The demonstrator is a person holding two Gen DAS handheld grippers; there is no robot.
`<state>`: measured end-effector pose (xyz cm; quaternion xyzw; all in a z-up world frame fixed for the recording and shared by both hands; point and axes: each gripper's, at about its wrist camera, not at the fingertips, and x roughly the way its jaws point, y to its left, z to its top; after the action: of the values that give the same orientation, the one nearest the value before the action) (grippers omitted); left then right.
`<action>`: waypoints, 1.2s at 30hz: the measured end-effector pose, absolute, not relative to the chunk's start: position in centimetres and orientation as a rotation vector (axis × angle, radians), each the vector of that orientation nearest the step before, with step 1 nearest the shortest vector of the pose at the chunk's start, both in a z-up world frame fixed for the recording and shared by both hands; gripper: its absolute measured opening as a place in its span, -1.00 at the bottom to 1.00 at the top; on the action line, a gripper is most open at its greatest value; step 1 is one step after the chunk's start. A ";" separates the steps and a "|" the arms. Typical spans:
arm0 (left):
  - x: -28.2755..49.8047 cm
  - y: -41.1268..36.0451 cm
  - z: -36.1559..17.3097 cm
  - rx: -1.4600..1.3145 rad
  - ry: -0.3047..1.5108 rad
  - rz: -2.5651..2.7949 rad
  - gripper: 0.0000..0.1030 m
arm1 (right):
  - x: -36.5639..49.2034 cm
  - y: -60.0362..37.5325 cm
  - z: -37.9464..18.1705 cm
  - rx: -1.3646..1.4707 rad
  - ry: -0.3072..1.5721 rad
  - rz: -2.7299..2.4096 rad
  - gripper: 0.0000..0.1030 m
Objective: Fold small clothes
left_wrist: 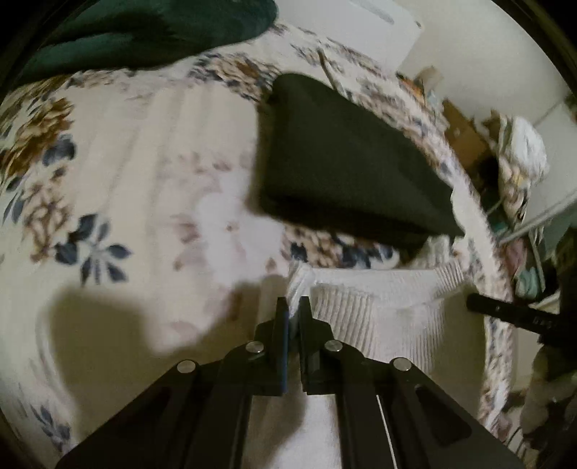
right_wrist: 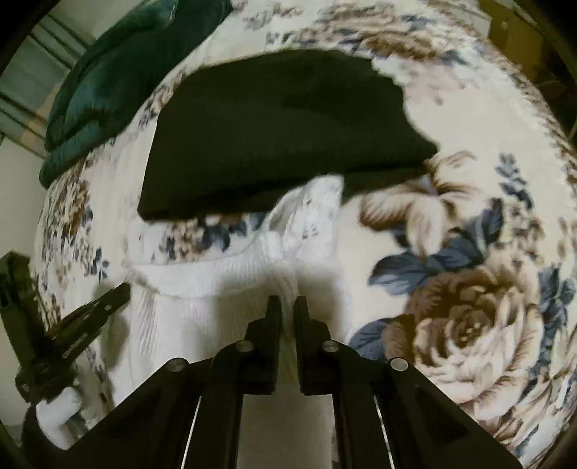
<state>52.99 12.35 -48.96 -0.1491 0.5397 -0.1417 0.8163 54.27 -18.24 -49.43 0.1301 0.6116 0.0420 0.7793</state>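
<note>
Left gripper [left_wrist: 294, 305]: black two-finger tool, jaws drawn nearly together, pinching a ribbed edge of the white knit garment [left_wrist: 378, 306] between the fingertips. In the right wrist view the same tool [right_wrist: 119, 290] enters from the lower left, its tip at the garment's left edge.

Right gripper [right_wrist: 287, 303]: black two-finger tool, jaws drawn nearly together, a ridge of the white knit garment [right_wrist: 216, 288] caught between the fingertips. In the left wrist view its tip [left_wrist: 472, 301] shows at the right, at the garment's right side.

White knit garment: ribbed fabric with a rounded banded edge, spread between the two tools and running back beneath both of them. A strip of white lace trim [right_wrist: 310, 213] rises just ahead of the right gripper and reaches the near edge of the black item.

Folded black garment [left_wrist: 346, 166]: flat, dark, squared-off stack lying ahead of both tools, beyond the white garment; also seen straight ahead of the right gripper [right_wrist: 281, 137].

Floral blanket [left_wrist: 108, 162]: cream ground with brown roses and blue leaves, lying under everything listed; a large rose [right_wrist: 465, 324] sits to the right of the right gripper.

Dark green bedding [left_wrist: 144, 32]: bunched at the far left, well beyond the left gripper; also far left of the right gripper [right_wrist: 119, 72].

Clutter [left_wrist: 519, 151]: pale bundled items beyond the blanket's right edge; blurred, kind not determinable.
</note>
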 end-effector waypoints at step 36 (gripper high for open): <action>50.7 16.1 -51.8 -0.611 1.297 -0.368 -0.24 | 52.2 -25.0 -52.2 0.669 1.445 0.149 0.06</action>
<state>50.67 16.08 -51.82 -0.2785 0.5910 -0.1675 0.7383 52.21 -24.97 -52.16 0.3001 0.6479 0.0668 0.6969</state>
